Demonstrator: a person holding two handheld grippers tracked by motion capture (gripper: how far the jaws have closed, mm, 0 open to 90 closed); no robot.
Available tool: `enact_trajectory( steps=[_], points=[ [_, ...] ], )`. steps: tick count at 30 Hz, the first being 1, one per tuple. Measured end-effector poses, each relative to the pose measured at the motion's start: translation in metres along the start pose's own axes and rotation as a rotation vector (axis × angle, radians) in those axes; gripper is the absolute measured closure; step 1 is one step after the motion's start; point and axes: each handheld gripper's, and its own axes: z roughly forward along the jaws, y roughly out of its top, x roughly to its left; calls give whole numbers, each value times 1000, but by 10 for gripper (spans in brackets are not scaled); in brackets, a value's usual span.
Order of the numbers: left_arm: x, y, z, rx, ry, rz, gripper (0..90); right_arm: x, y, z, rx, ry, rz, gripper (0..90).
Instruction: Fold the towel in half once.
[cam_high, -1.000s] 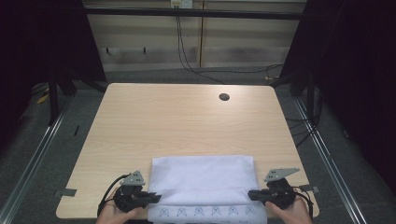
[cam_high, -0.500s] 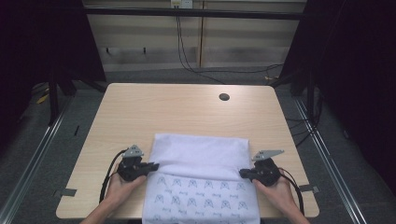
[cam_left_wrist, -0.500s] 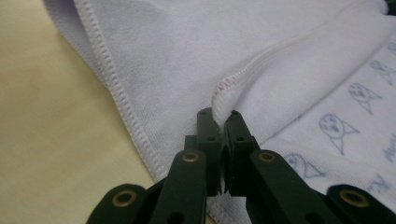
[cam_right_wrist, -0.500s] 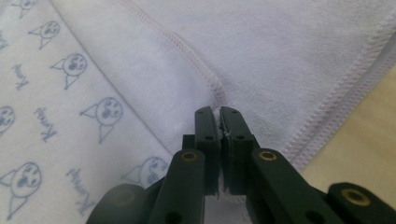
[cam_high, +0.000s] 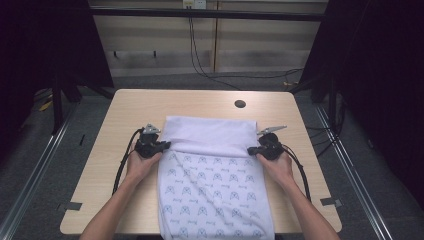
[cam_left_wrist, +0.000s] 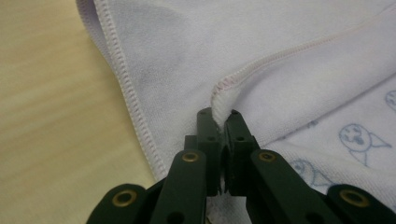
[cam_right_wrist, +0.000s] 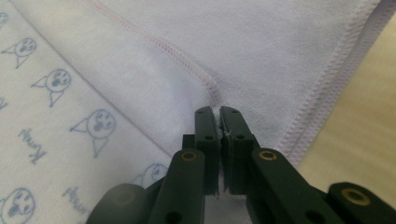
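A: Where does the towel (cam_high: 212, 170) lie on the table (cam_high: 120, 115)?

B: Lengthwise, away from the person, its near end over the table's front edge. The left gripper (cam_high: 161, 146) has its fingers pinched tight on the towel's left hem, the right gripper (cam_high: 255, 149) likewise on the right hem.

A: And the fold?

B: The folded-over flap lies beyond both grippers, equally near each hand.

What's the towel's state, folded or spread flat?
Partly folded: the towel has its plain top layer doubled back over the printed side, both tongs pinching that layer's hemmed edge.
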Motion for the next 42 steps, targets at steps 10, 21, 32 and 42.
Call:
enact_trajectory(
  steps=[10,21,32,42],
  points=[
    [14,18,21,-12,14,-76,871,-20,39,24,47,-121,10,863],
    [10,12,11,5,0,-41,870,-19,33,22,18,-95,19,862],
    [25,26,27,-2,65,-83,866,-24,51,38,-1,-165,72,858],
    [21,49,-34,-191,-92,-111,868,-28,67,-18,-237,-67,86,859]
  ],
)
